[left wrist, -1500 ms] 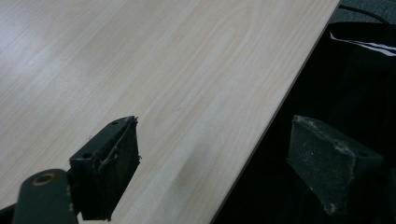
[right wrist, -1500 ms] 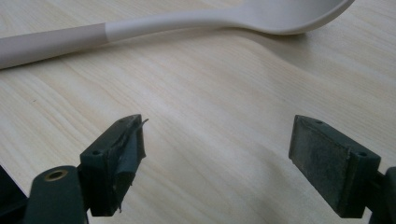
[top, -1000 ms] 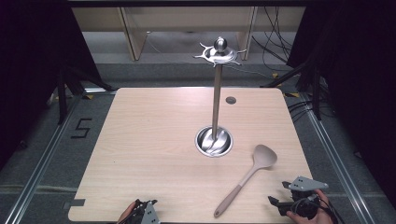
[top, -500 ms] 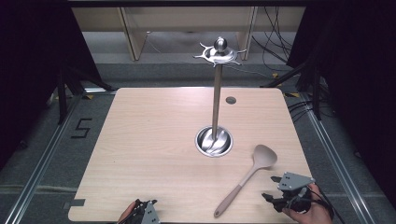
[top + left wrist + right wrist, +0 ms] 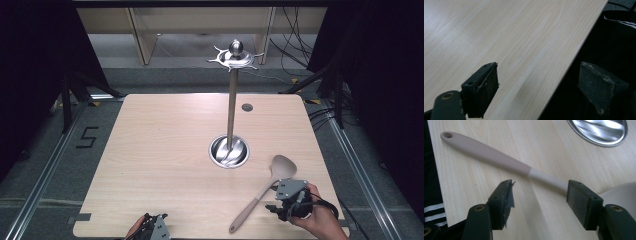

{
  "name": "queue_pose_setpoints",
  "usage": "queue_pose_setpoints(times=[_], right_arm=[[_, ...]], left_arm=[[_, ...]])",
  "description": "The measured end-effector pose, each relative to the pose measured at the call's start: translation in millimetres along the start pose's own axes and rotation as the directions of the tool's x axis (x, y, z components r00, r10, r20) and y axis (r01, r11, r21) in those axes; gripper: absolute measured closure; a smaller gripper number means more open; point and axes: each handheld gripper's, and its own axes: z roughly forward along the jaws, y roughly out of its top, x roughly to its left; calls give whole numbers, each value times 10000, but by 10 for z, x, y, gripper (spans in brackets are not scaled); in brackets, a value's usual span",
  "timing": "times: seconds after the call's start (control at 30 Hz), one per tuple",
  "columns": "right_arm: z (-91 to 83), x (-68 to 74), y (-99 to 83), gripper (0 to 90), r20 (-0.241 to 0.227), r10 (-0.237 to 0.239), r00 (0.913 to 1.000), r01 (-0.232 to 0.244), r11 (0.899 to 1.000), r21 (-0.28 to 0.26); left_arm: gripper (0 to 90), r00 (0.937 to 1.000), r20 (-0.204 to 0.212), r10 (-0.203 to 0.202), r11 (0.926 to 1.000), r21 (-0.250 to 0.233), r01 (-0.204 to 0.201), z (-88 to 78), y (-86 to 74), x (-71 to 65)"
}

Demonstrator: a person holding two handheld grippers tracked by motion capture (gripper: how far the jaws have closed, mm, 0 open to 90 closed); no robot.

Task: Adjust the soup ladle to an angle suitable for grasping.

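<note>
A beige spoon (image 5: 262,192) lies slantwise on the wooden table (image 5: 165,150), bowl toward the stand, handle toward the front edge. In the right gripper view its handle (image 5: 494,157) crosses just beyond the jaws, with a hanging hole at its end. My right gripper (image 5: 276,206) is open, low beside the handle's middle, nothing between its jaws (image 5: 540,197). My left gripper (image 5: 150,227) sits at the table's front edge, open and empty (image 5: 539,85). A metal utensil stand (image 5: 231,100) rises from a round steel base (image 5: 229,151), with hooks on top (image 5: 235,55).
A small dark round hole (image 5: 246,107) marks the table's far right part. The table's edge (image 5: 574,57) runs between my left jaws, with darkness beyond it. Cables (image 5: 300,45) and shelving lie on the floor behind the table.
My right gripper has moved left and forward from the table's right front corner to the spoon's handle. The left gripper has stayed put.
</note>
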Motion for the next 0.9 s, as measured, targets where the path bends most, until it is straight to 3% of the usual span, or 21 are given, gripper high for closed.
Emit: queue_pose_setpoints(times=[0.03, 0.13, 0.23, 0.3, 0.4, 0.43, 0.53, 0.57, 0.6, 0.63, 0.67, 0.73, 0.8, 0.9], right_arm=[[39, -22, 67, 387, -199, -431, 9989, 434, 9990, 112], [79, -41, 133, 387, -392, -656, 9971, 669, 9973, 318], [164, -93, 226, 396, -588, -1186, 9912, 1221, 9908, 585], [207, -113, 266, 399, -730, -1362, 9880, 1417, 9869, 768], [277, -145, 327, 411, -1106, -1698, 9792, 1811, 9782, 1016], [317, -151, 354, 416, -1177, -1985, 9730, 2132, 9684, 1295], [348, -132, 380, 419, -1509, -1874, 9706, 2114, 9638, 1623], [371, -149, 389, 423, -1784, -2090, 9615, 2372, 9591, 1547], [398, -151, 393, 431, -1800, -2191, 9589, 2479, 9560, 1569], [406, -136, 392, 433, -1807, -1946, 9641, 2275, 9563, 1837], [430, -158, 400, 433, -1899, -2218, 9564, 2561, 9496, 1806], [454, -165, 407, 432, -1787, -2153, 9601, 2506, 9457, 2069], [481, -192, 441, 438, -1979, -2459, 9489, 2860, 9351, 2093], [474, -189, 458, 450, -2011, -2329, 9515, 2758, 9353, 2218]], left_arm=[[157, 10000, 0, -6, 10000, 3, 6, 0, 0, 0], [157, 10000, -1, 9, 10000, 2, -9, -1, 1, -1], [156, 10000, 5, -9, 10000, -9, 9, -1, -2, 2], [156, 9998, -77, 170, 9998, -84, -171, -9, 3, 15], [157, 9998, -69, 163, 9998, -88, -163, -8, 3, 15], [157, 10000, 9, 35, 10000, -23, -35, -5, 0, 7], [156, 10000, 20, 1, 10000, -24, -1, -3, 0, 4], [156, 10000, 16, 0, 10000, -26, 0, -4, 0, 5], [157, 10000, 4, 5, 10000, -27, -5, -6, 0, 6], [156, 10000, -45, 17, 10000, -22, -18, -6, 0, 8], [156, 9999, -3, 158, 9999, -69, -158, -10, 4, 21], [156, 9999, -3, 133, 9999, -80, -133, -11, 3, 22], [156, 9999, 0, 136, 9999, -80, -136, -11, 4, 21], [156, 10000, 94, -11, 10000, -33, 11, -4, 0, 11]])
